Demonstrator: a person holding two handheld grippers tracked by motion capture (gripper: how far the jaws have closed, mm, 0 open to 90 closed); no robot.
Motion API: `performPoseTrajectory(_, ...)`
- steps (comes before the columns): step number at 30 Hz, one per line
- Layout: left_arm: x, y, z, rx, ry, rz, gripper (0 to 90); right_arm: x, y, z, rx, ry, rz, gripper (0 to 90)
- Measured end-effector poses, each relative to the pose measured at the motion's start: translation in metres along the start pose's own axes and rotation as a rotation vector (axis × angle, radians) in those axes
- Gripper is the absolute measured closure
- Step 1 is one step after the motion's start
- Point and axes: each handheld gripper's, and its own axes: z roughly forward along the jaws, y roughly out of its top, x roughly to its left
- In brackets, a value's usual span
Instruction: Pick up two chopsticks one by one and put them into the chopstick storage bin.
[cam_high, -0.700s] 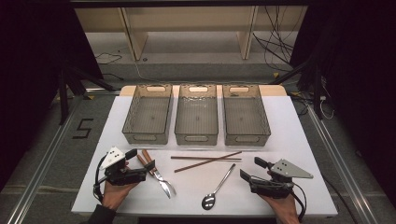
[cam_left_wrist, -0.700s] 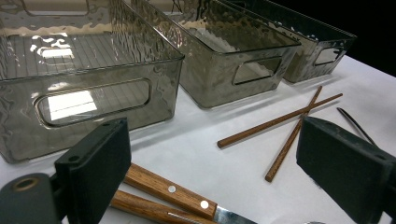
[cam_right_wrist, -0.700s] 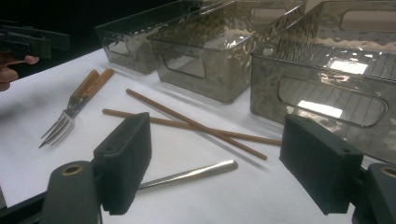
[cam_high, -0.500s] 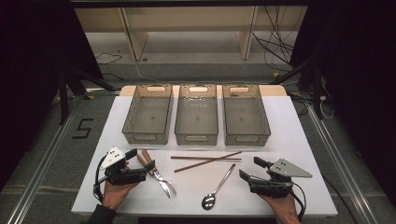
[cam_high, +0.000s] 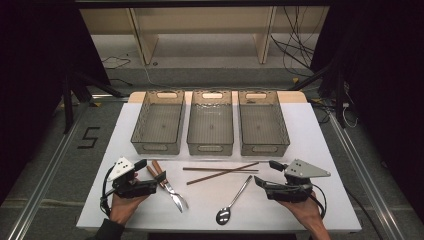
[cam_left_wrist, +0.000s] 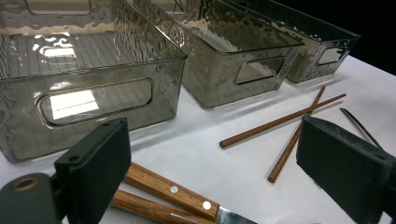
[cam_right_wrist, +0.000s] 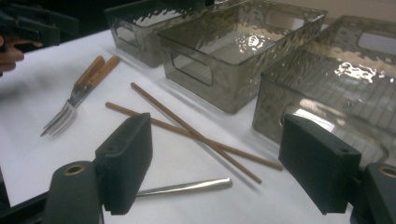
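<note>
On the white table (cam_high: 325, 150) lie a fork (cam_high: 175, 196) and a knife, both wooden-handled (cam_left_wrist: 168, 189), two crossed wooden chopsticks (cam_high: 220, 172) and a metal spoon (cam_high: 232, 200). Three clear grey bins (cam_high: 210, 122) stand in a row behind them. My left gripper (cam_high: 150, 171) is open at the front left, its jaws either side of the wooden handle ends without pressing them. In the left gripper view its pads (cam_left_wrist: 100, 163) stand wide apart. My right gripper (cam_high: 266, 173) is open at the front right, just right of the spoon handle (cam_right_wrist: 187, 186) and the chopstick tips (cam_right_wrist: 196, 135).
The three bins (cam_right_wrist: 224, 60) are empty, each with a handle cut-out facing me. A wooden shelf unit (cam_high: 200, 30) and cables (cam_high: 295, 50) sit on the floor beyond the table. Metal rails (cam_high: 45, 185) run along both sides.
</note>
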Motion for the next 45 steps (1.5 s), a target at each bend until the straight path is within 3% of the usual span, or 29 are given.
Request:
performPoseTrajectory(8, 0.0, 0.0, 0.001, 0.0, 0.001, 0.005, 9.7, 0.002, 0.041, 0.019, 0.114, 0.054, -0.157, 29.3)
performPoseTrajectory(9, 0.0, 0.0, 0.001, 0.0, 0.001, 0.005, 9.7, 0.002, 0.041, 0.019, 0.114, 0.054, -0.157, 29.3)
performPoseTrajectory(10, 0.0, 0.0, 0.0, 0.001, 0.001, 0.005, 9.7, 0.002, 0.049, 0.031, 0.176, 0.081, -0.197, 30.3)
performPoseTrajectory(13, 0.0, 0.0, 0.001, 0.0, 0.0, 0.006, 9.7, 0.003, 0.053, 0.05, 0.261, 0.123, -0.25, 34.7)
performPoseTrajectory(16, 0.0, 0.0, 0.0, 0.001, 0.0, 0.005, 9.7, 0.003, 0.053, 0.068, 0.335, 0.142, -0.279, 38.3)
performPoseTrajectory(17, 0.0, 0.0, 0.0, 0.0, 0.0, 0.005, 9.7, 0.003, 0.053, 0.068, 0.335, 0.142, -0.279, 38.3)
performPoseTrajectory(18, 0.0, 0.0, 0.001, 0.001, 0.0, 0.004, 9.7, 0.001, 0.051, 0.082, 0.388, 0.165, -0.297, 40.6)
performPoseTrajectory(19, 0.0, 0.0, 0.001, 0.001, 0.0, 0.004, 9.7, 0.0, 0.05, 0.086, 0.402, 0.173, -0.311, 41.9)
performPoseTrajectory(27, -0.001, 0.0, 0.002, 0.005, -0.002, 0.01, 9.7, -0.003, 0.051, 0.127, 0.5, 0.22, -0.316, 52.3)
performPoseTrajectory(34, 0.0, 0.0, 0.001, 0.005, -0.001, 0.007, 9.7, 0.007, 0.054, 0.158, 0.524, 0.271, -0.324, 59.2)
performPoseTrajectory(45, 0.0, 0.0, 0.001, 0.003, 0.0, 0.006, 9.7, 0.013, 0.056, 0.175, 0.554, 0.292, -0.341, 65.9)
